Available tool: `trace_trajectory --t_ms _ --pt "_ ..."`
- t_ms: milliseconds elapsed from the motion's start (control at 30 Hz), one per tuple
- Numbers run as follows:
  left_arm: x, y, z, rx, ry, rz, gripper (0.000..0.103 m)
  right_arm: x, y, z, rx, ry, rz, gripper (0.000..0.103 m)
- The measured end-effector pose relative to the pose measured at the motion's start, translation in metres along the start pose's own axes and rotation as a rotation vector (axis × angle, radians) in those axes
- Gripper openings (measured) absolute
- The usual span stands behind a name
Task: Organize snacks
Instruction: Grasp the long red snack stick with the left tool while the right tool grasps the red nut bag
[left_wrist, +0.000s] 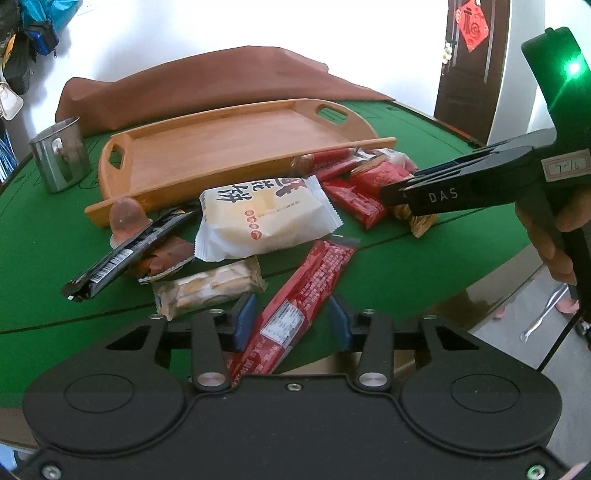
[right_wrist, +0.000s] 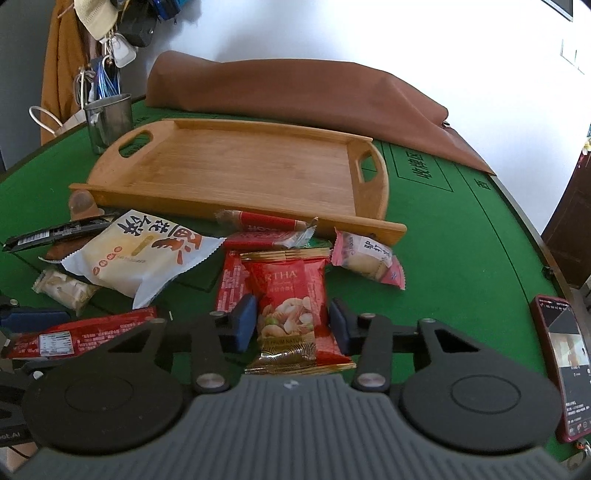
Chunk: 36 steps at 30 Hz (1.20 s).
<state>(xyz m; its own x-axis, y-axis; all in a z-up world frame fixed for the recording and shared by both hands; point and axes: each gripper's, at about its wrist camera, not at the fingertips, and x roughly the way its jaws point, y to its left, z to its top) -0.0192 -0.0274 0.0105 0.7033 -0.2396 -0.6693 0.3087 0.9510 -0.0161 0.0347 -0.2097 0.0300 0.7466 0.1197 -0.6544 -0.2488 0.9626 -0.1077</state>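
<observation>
While snacks crowd the green table (right_wrist: 461, 240) against the wooden tray's (right_wrist: 236, 166) near rim, bare felt stays right. Left gripper (left_wrist: 291, 317) straddles a long red packet (left_wrist: 299, 302), pads apart; right gripper (right_wrist: 291, 317) clasps a red nut pouch (right_wrist: 291, 306).

1. A wooden tray (right_wrist: 236, 166) with cut-out handles is sitting flat on the green worktop, nothing lying inside it.
2. A white pastry packet (right_wrist: 144, 254) is lying in front of the tray's near rim.
3. A long red stick packet (left_wrist: 299, 299) is lying slantwise, its lower end running between the left jaws.
4. A red nut packet (right_wrist: 291, 306) is lying flat between the right jaws.
5. A pink packet (right_wrist: 365, 256) is resting just beside the tray's near rim.
</observation>
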Motion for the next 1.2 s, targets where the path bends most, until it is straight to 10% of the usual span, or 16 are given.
trace_trajectory --t_ms 367,700,1200 --pt "0.008 -0.008 0.004 0.026 -0.016 -0.017 0.043 0.010 0.002 0.002 -0.009 -0.018 -0.010 0.054" --pt "0.002 -0.004 0.010 -0.060 -0.012 -0.074 0.015 0.001 -0.001 0.005 0.046 -0.015 0.023 0.046" --pt "0.019 -0.018 0.015 0.007 -0.020 -0.053 0.035 -0.009 -0.011 0.002 0.081 -0.022 -0.006 0.048"
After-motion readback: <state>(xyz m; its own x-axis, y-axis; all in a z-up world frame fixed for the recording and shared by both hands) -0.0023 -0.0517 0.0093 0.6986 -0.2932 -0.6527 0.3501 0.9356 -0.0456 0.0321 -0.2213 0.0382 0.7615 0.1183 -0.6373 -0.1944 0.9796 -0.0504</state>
